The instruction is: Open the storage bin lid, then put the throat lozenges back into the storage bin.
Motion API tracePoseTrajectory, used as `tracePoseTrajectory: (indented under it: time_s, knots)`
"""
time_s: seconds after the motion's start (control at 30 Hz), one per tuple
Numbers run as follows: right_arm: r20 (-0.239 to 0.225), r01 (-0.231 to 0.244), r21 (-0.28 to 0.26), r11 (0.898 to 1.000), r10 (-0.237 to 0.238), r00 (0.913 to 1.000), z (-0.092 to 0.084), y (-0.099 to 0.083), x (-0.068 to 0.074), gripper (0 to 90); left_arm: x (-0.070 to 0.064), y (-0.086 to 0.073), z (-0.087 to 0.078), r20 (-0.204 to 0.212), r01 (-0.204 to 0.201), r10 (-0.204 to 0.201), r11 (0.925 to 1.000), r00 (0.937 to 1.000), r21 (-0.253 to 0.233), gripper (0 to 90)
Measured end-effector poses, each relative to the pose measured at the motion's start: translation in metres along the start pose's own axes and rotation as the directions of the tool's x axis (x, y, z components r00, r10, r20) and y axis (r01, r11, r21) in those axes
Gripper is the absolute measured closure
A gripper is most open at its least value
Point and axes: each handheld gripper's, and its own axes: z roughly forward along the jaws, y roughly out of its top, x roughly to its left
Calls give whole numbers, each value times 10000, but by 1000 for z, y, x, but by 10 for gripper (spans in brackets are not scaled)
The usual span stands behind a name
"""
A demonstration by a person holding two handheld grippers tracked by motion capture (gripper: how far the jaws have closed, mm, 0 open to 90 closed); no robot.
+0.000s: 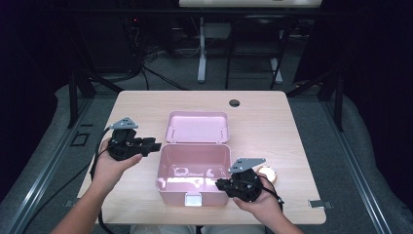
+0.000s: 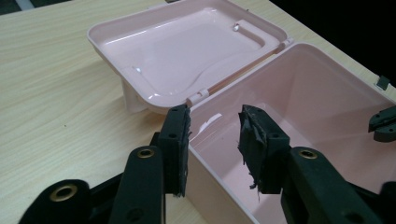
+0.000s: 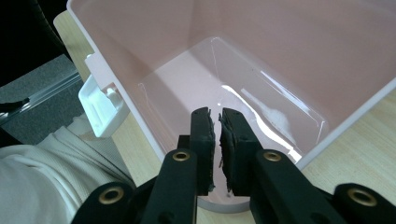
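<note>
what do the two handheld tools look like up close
Both the left tool and the right tool are black, with two jaws, worn dark pads, brass-coloured rivets, a grey three-cornered plate on top and a black cable.

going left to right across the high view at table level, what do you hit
left gripper → pink box, open with its lid folded back → right gripper at the box's near right corner → small round orange thing

Light wooden table (image 1: pixel 272 122), small round orange object (image 1: pixel 268 174), grey floor (image 1: pixel 341 161), dark background
</note>
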Motion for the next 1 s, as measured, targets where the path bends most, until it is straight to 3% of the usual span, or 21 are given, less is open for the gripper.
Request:
tracePoseTrajectory:
  time_s: [0.1, 0.3, 0.43, 0.57, 0.8, 0.9, 1.0]
  knots:
    - [-73, 12, -103, 9999, -12, 10000, 0, 2, 0, 798, 1, -3, -1, -29, -149, 149, 9999, 9999, 80, 594]
    - [-110, 48, -191, 9998, -51, 9999, -3, 6, 1, 736, 11, -14, -1, 95, 199, -202, 9993, 9998, 303, 573]
    - [-166, 66, -305, 9995, -71, 9998, -7, 10, 0, 673, 18, -21, -1, -343, 191, -178, 9990, 9993, 394, 572]
    - [-274, 89, -513, 9986, -103, 9996, -12, 16, -3, 614, 19, -25, -5, -470, 6, 24, 9979, 9989, 649, 561]
    - [-150, 330, -602, 9976, -339, 9993, -19, 26, -7, 548, 19, -32, -12, -691, -134, 172, 9984, 9975, 546, 490]
    - [-33, 481, -857, 9952, -486, 9988, -22, 32, -8, 540, 19, -34, -14, -256, 3, 7, 9992, 9997, 390, 474]
    - [102, 606, -909, 9940, -599, 9982, -24, 36, -8, 539, 18, -37, -13, -210, 0, 15, 9976, 9998, 687, 455]
